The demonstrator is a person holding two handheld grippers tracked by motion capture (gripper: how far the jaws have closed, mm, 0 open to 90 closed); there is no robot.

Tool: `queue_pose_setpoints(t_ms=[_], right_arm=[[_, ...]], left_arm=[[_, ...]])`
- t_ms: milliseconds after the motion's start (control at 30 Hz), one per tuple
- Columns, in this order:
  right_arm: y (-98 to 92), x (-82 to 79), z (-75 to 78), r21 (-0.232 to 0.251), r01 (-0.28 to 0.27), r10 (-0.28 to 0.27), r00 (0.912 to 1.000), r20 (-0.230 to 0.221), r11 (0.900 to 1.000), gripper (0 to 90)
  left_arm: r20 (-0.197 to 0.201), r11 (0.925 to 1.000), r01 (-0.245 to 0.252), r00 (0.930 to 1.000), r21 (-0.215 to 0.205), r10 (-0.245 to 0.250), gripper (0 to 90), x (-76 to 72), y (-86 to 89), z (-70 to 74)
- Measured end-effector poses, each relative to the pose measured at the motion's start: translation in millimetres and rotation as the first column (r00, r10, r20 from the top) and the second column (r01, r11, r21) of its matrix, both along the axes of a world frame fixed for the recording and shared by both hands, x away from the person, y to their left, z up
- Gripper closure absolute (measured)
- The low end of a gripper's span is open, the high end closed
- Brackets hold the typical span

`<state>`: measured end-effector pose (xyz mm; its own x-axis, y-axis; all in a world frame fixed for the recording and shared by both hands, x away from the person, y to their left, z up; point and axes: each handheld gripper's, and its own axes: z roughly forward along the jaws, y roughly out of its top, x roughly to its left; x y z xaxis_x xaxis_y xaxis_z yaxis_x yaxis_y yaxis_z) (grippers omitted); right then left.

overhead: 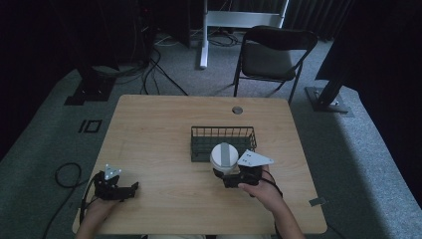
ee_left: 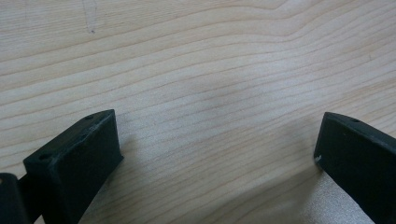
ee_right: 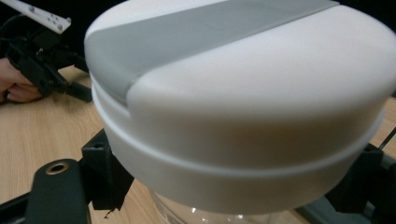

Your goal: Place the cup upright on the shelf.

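Two grippers were in our hands at the wooden table (overhead: 164, 129). On the left, our left gripper (overhead: 124, 190) rested low over the near left part of the table, well apart from everything else. Its own view showed its two black jaws spread wide over bare wood grain, with nothing between them.

Moving right, toward the middle of the table, stood the dark wire basket (overhead: 223, 132), its near rim just behind the jar. Our right gripper (overhead: 225, 178) held that jar (overhead: 223, 157), a clear container with a white lid crossed by a grey band, just in front of the basket and outside it. In the right gripper view, the lid (ee_right: 243, 98) loomed close, and the black jaws pressed against the jar's sides below the lid, clamped on it. Whether the jar touched the table we could not tell.
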<state>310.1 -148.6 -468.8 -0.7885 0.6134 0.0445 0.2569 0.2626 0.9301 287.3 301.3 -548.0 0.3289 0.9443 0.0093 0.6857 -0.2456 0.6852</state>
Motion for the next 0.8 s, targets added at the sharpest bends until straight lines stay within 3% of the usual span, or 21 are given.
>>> queue_pose_setpoints(t_ms=[300, 467, 600, 800], right_arm=[[0.9, 7.7, 18.5, 0.032, 0.020, -0.021, 0.9992, 0.034, 0.999, 18.1], [0.7, 16.6, 28.9, 0.034, 0.065, -0.067, 0.9970, 0.040, 0.997, 18.1], [0.1, 25.4, 35.3, 0.055, 0.123, -0.125, 0.9915, 0.035, 0.991, 18.1], [2.3, 37.0, 40.8, 0.040, 0.204, -0.205, 0.9779, 0.040, 0.978, 18.1]], left_arm=[[0.000, 1.0000, 0.000, 1.0000, 0.000, 0.000, 0.5, 0.0, 0.0, 0.0], [0.000, 1.0000, 0.000, 1.0000, 0.000, 0.000, 0.5, 0.0, 0.0, 0.0], [0.000, 1.0000, 0.000, 1.0000, 0.001, 0.000, 0.5, 0.0, 0.1, 0.0], [0.000, 1.0000, 0.000, 1.0000, 0.000, 0.000, 0.5, 0.1, 0.0, 0.0]])
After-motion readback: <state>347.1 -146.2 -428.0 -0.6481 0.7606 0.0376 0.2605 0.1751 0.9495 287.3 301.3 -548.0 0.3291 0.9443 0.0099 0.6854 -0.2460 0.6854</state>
